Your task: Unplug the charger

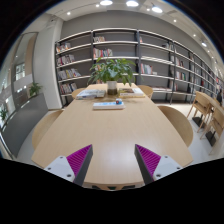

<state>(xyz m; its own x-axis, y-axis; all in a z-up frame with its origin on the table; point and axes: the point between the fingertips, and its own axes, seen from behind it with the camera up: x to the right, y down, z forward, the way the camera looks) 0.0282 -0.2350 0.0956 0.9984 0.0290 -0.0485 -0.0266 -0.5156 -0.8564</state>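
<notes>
Two pink-padded fingers of the gripper [113,160] stand spread apart, grasping nothing, over a wooden table [105,135]; a potted plant [112,72] and bookshelves [120,55] fill the upper centre.

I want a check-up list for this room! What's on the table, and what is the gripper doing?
Surface: a long light wooden table, mostly bare near the gripper.
Job's things: no charger or plug can be made out.
Clutter: a potted plant at the far end, with a flat grey item and some papers or books in front of it.
Gripper: the gripper is open over the near end of the table, with nothing between its fingers.
Cables: nothing seen.
Surroundings: bookshelves along the back wall, chairs around the table, ceiling lights.
</notes>
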